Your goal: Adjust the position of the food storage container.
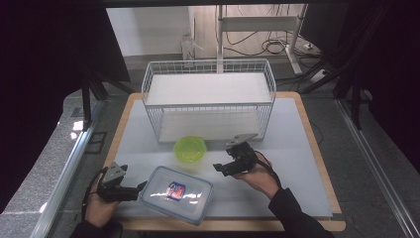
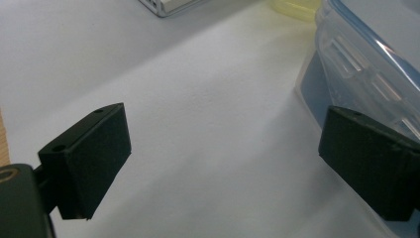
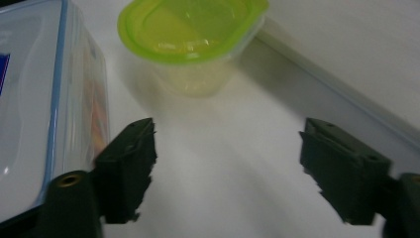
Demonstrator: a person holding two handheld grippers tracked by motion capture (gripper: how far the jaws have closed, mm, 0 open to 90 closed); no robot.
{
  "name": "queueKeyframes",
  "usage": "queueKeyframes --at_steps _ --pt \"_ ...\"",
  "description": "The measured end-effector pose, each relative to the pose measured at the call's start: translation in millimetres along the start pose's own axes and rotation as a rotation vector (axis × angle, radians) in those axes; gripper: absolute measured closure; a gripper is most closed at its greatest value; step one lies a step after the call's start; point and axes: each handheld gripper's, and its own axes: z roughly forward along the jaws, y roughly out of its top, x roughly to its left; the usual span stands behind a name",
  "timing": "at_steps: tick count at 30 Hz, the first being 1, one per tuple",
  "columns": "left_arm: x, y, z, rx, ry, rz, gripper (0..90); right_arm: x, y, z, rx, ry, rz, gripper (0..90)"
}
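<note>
High view: clear box (image 1: 177, 194) lies at the table's (image 1: 292, 148) 6 o'clock, green tub (image 1: 190, 149) just beyond at 12. Left tongs (image 1: 141, 188) gape at its 9 o'clock edge (one jaw beside the wall); right tongs (image 1: 219, 168) gape, empty, at 2.

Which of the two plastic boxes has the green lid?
The small round tub, standing just in front of the wire rack. The other one, the big flat rectangular box nearer the person, has a clear lid with a blue rim.
</note>
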Motion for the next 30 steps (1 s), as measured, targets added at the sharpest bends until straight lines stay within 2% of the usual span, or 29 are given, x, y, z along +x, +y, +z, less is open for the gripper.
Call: queueKeyframes --at_steps 2,4,5,8,12,17,26,30 --pt "0.0 0.0 -0.1 0.0 -0.001 0.0 5.9 1.7 9.9 7.3 0.009 0.019 -0.02 34.6" --pt "-0.1 0.0 -0.1 -0.001 -0.003 0.001 5.9 3.8 18.9 13.8 0.012 0.031 -0.016 43.3" --pt "-0.2 0.0 -0.1 -0.001 -0.004 0.001 6.0 4.6 23.1 17.1 0.017 0.055 -0.017 47.1" --pt "-0.7 -0.1 0.2 0.0 -0.008 0.004 6.3 7.5 34.5 26.6 0.028 0.07 -0.044 55.8" --pt "-0.5 -0.2 0.3 0.001 -0.01 0.004 6.5 9.6 48.9 36.4 0.005 0.084 -0.079 68.0" --pt "-0.4 -0.2 0.2 0.0 -0.012 0.004 6.6 13.9 67.4 47.3 -0.018 0.116 -0.11 88.5" --pt "-0.3 -0.3 -0.1 0.0 -0.013 0.005 6.8 35.6 95.9 80.9 -0.016 0.177 -0.17 90.0" --pt "-0.3 -0.4 -0.1 -0.002 -0.012 0.008 7.0 44.9 105.2 96.2 0.003 0.188 -0.188 90.0"
